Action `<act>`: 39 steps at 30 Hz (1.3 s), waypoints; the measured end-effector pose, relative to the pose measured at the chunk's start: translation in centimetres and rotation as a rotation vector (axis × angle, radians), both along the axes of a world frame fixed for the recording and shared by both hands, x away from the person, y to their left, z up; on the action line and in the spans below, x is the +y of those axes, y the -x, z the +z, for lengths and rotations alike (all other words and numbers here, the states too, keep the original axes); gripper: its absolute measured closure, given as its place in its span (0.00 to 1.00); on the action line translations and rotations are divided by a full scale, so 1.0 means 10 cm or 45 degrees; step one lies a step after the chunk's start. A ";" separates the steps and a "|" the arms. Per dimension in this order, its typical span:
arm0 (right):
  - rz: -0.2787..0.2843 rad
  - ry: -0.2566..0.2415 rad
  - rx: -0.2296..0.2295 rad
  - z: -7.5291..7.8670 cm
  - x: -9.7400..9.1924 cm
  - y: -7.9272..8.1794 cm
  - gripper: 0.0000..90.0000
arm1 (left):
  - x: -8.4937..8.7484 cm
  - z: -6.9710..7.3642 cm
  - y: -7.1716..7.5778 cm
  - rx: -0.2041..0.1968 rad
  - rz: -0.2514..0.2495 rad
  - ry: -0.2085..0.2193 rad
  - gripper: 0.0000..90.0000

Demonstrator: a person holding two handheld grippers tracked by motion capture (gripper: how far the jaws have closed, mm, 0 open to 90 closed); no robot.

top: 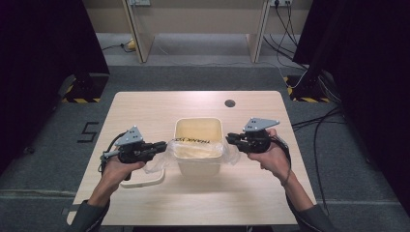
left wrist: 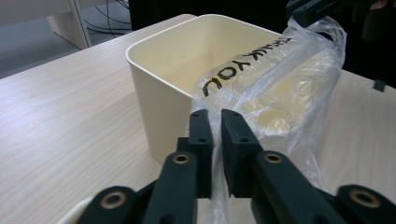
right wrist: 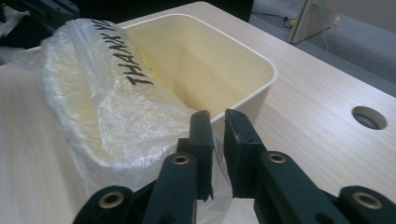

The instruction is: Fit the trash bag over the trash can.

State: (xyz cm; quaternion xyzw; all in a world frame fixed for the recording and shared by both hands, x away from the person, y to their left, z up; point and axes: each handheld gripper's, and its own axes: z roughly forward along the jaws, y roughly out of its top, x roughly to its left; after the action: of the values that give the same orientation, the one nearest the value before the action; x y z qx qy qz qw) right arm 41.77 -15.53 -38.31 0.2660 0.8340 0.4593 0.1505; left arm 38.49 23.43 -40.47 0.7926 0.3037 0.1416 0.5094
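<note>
Each hand-held gripper: black body, grey triangular top plate, brass-bushed jaw links, trailing black cable; grey sleeves.

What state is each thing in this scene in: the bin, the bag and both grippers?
Bin: upright on the table, open-topped, partly lined.
Bag: clear, stretched across the bin's near half, held at both ends, lettering showing.
Left gripper: shut on the bag's edge.
Right gripper: shut on the bag's other edge.
Handle: lying loose on the table by the left hand.
</note>
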 end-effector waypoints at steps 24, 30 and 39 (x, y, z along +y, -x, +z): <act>-0.185 0.033 -0.018 -0.22 0.19 -0.62 0.96 | -0.14 -0.02 -0.67 -0.052 0.188 -0.002 0.99; -0.191 0.052 0.005 -0.34 0.26 -0.69 0.96 | -0.21 -0.08 -0.81 -0.045 0.209 -0.002 0.99; -0.189 0.040 0.044 -0.52 0.25 -0.78 0.99 | -0.26 -0.16 -0.92 -0.014 0.217 0.057 0.99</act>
State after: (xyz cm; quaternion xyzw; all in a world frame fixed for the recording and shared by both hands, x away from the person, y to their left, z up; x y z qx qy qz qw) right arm 49.59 -13.02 -43.55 0.3325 0.8216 0.4291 0.1739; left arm 47.72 20.87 -42.02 0.7515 0.3703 0.1820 0.5147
